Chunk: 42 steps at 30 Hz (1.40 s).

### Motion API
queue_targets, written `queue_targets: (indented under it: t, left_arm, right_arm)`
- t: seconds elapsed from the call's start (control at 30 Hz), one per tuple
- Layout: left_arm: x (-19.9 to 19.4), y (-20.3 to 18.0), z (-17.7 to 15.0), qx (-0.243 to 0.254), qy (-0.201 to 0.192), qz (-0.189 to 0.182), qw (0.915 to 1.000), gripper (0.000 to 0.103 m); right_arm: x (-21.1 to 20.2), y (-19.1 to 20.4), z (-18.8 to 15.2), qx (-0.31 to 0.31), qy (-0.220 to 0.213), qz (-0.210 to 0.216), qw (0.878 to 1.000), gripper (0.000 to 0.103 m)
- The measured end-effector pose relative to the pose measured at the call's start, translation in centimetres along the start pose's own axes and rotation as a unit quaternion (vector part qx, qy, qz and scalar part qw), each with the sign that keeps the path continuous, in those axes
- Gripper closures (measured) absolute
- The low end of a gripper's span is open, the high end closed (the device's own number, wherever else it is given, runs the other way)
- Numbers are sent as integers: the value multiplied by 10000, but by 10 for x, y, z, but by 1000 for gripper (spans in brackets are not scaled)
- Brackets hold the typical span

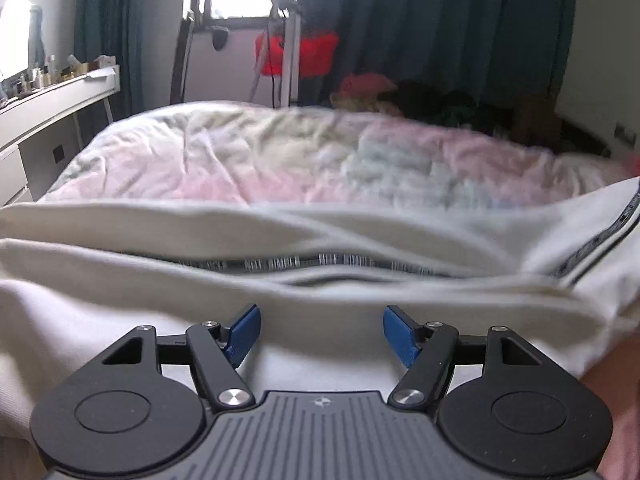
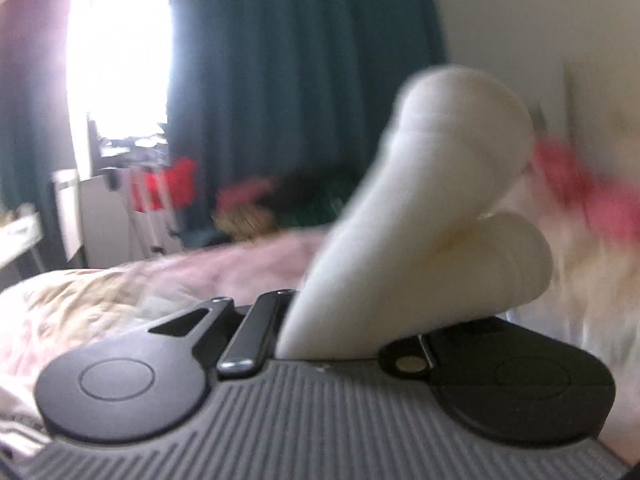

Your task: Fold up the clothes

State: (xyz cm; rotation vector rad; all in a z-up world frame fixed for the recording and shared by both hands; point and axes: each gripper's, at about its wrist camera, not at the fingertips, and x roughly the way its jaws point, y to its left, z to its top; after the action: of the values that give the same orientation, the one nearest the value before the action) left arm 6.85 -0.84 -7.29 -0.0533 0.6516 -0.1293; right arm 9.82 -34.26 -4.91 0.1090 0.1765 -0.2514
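A bed point(image 1: 200, 152) with a pale, rumpled quilt fills the room ahead, with dark curtains point(image 1: 420, 40) behind it and a heap of other clothes point(image 1: 400, 96) at its far side. Across the near edge lies the white garment point(image 1: 280, 224), bunched in long folds, its long axis running side to side in the left wrist view; a dark patterned stripe point(image 1: 320, 261) follows that same line and bends away at the right end.

The left gripper point(image 1: 320, 336) hovers over the near fold with its jaws apart and nothing between them. The right gripper point(image 2: 332, 336) is clamped on a white roll of cloth, which rises from the jaws and points up and to the right in its blurred view; it cannot be told whether this is an end of the same garment.

The fold looks to be at an early stage: the cloth is gathered, not squared, and the heap appears unfolded.
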Motion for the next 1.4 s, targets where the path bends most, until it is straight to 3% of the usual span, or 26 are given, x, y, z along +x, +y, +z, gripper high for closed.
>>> queue_targets:
  t: [0.07,0.13,0.2,0.27,0.37,0.43,0.47,0.57,0.73,0.8,0.87,0.9,0.97,1.07,1.17,1.27,1.4]
  left_arm:
    - [-10,9,9,-247,-193,-187,9993,33]
    - [-22,24,19,-617,-413,-433,9963,30]
    - [-32,43,25,-1093,-569,-727,9897,27]
    - [-36,64,30,-1598,-613,-1037,9798,26]
    - [-26,87,30,-2159,-311,-1411,9657,26]
    - [-11,96,28,-2448,-35,-1494,9580,25]
    - [-3,100,26,-2611,100,-1527,9531,25]
    - [17,106,22,-2934,407,-1590,9418,25]
    - [40,96,26,-2596,575,-1813,9468,26]
    - [52,92,26,-2508,631,-1882,9475,32]
    - [65,87,29,-2403,779,-1928,9482,45]
    - [69,85,30,-2312,785,-1888,9512,49]
    - [69,83,32,-2107,714,-1795,9583,67]
    - [58,85,38,-2025,461,-1885,9599,82]
    - [37,84,46,-1822,57,-1932,9641,85]
    - [30,84,48,-1673,-41,-1735,9705,85]
    - [48,93,35,-1829,410,-1391,9724,86]
  right_arm:
    - [-18,50,-6,-690,-343,324,9965,90]
    - [-34,102,-19,-1423,-585,707,9856,90]
    - [-45,151,-49,-2290,-617,1098,9652,90]
    - [-53,190,-84,-3161,-549,1472,9356,90]
    - [-52,219,-136,-4030,21,2015,8927,90]
    - [-51,222,-159,-4360,135,2058,8760,89]
    - [-52,221,-162,-4417,52,2042,8736,89]
    - [-50,216,-156,-4303,75,2088,8782,88]
    - [-55,213,-155,-4338,-8,2076,8768,88]
    - [-57,213,-154,-4331,-46,2075,8771,88]
    - [-60,216,-151,-4352,-138,2056,8764,88]
    - [-57,217,-150,-4341,-161,2057,8769,88]
    - [-60,215,-147,-4280,-179,2082,8793,88]
    - [-65,210,-133,-3952,-152,2307,8890,88]
    - [-62,206,-114,-3402,-19,2592,9039,88]
    - [-60,208,-104,-3242,295,2877,9007,86]
    - [-48,204,-84,-2384,1516,3256,9023,71]
